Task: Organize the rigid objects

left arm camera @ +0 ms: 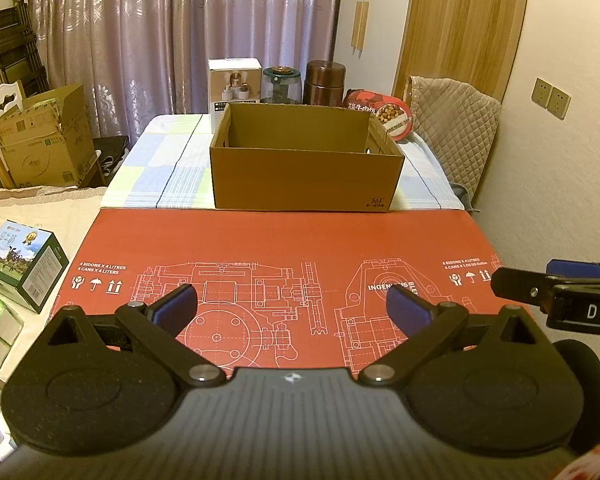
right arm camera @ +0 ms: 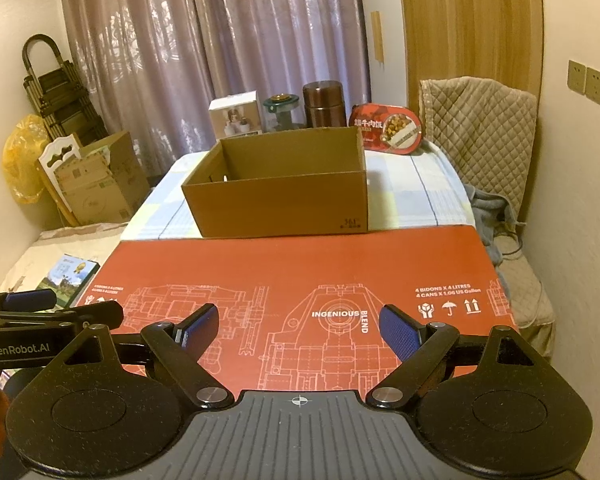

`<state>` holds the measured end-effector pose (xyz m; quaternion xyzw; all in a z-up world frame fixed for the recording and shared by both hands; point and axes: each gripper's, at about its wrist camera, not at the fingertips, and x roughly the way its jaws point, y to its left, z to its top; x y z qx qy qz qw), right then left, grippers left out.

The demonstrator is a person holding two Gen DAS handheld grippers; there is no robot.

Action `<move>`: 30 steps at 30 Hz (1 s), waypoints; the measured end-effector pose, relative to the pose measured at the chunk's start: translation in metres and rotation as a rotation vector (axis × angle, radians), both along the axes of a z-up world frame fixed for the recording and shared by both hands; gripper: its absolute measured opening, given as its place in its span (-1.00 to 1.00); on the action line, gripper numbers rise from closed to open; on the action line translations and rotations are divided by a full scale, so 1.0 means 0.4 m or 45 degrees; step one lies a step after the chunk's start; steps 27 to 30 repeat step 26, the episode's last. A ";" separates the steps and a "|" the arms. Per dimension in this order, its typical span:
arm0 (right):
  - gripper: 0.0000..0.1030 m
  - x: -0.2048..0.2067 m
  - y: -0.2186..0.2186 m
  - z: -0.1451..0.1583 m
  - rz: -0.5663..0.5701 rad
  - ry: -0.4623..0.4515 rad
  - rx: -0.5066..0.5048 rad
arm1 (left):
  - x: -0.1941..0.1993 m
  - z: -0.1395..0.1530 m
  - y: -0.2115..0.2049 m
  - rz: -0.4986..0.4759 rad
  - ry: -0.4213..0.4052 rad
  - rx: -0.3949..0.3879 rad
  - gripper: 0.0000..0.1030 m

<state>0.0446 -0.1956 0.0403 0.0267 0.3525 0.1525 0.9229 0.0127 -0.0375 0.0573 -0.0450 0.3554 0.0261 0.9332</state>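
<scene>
Grippers: we hold the left gripper [left arm camera: 292, 308] and the right gripper [right arm camera: 298, 330] side by side over the red board [left arm camera: 284, 236], both with jaws spread wide and nothing between them.
Box: we see the open cardboard box [left arm camera: 306, 176] empty on the checked cloth [left arm camera: 168, 168], just past the board's far edge.
Objects: we find the white carton [left arm camera: 233, 80], glass jar [left arm camera: 281, 84], brown flask [left arm camera: 324, 82] and red tin [left arm camera: 380, 114] lined up behind the box.

Open cardboard box [left arm camera: 306, 178] stands upright before four upright containers.
</scene>
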 end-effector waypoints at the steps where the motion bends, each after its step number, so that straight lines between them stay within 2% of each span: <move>1: 0.64 0.000 0.000 0.000 0.001 0.000 0.000 | 0.000 0.000 0.000 0.000 0.000 -0.001 0.93; 30: 0.64 0.001 -0.007 -0.013 0.006 0.010 0.012 | 0.002 -0.007 -0.003 0.018 -0.009 -0.013 0.93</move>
